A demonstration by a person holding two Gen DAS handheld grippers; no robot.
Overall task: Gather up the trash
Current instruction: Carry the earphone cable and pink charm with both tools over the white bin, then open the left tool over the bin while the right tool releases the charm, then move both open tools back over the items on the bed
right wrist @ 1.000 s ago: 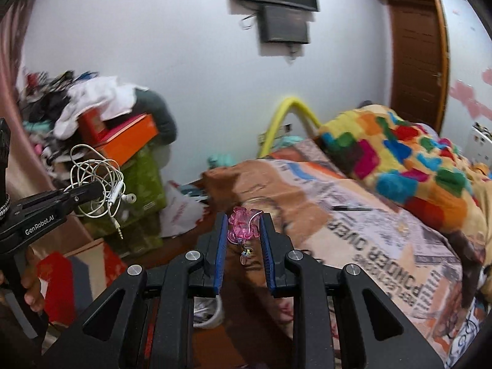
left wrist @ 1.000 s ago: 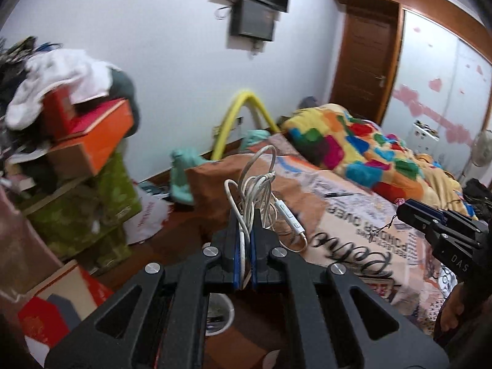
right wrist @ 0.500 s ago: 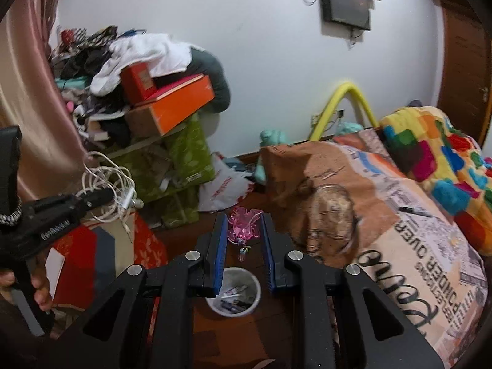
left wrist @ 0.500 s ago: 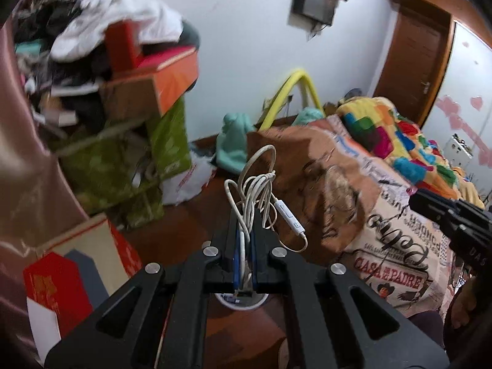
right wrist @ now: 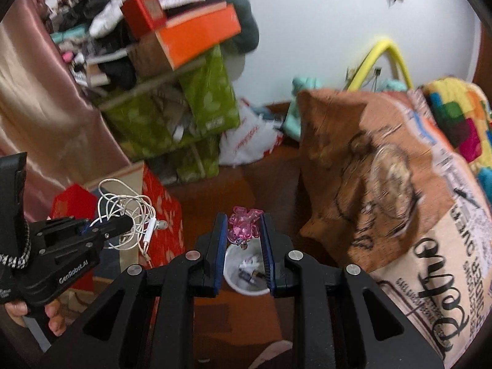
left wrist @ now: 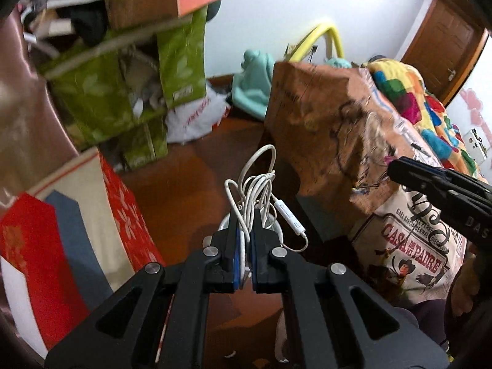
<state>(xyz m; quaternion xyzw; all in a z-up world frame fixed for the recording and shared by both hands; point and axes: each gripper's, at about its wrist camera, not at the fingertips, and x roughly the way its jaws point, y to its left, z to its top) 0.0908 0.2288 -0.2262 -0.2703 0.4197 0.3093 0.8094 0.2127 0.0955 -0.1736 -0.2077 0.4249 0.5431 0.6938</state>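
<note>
My left gripper (left wrist: 245,215) is shut on a tangle of white earphone cable (left wrist: 256,184); the same bundle shows in the right wrist view (right wrist: 129,212), held above the floor. My right gripper (right wrist: 243,224) is shut on a small pink translucent plastic piece (right wrist: 244,226). A small white trash bin (right wrist: 233,279) with scraps inside stands on the brown floor directly below the right gripper. In the left wrist view the bin (left wrist: 224,223) is mostly hidden behind the fingers and cable.
A bed with a printed brown blanket (right wrist: 384,169) fills the right. A red and cream box (left wrist: 77,221) stands at the left. Green boxes (right wrist: 172,117) topped with orange boxes and clothes stack behind it. A white plastic bag (right wrist: 246,141) lies by the wall.
Both grippers have tilted down and moved toward the floor. The white bin now sits right under them. Both still hold their items.
</note>
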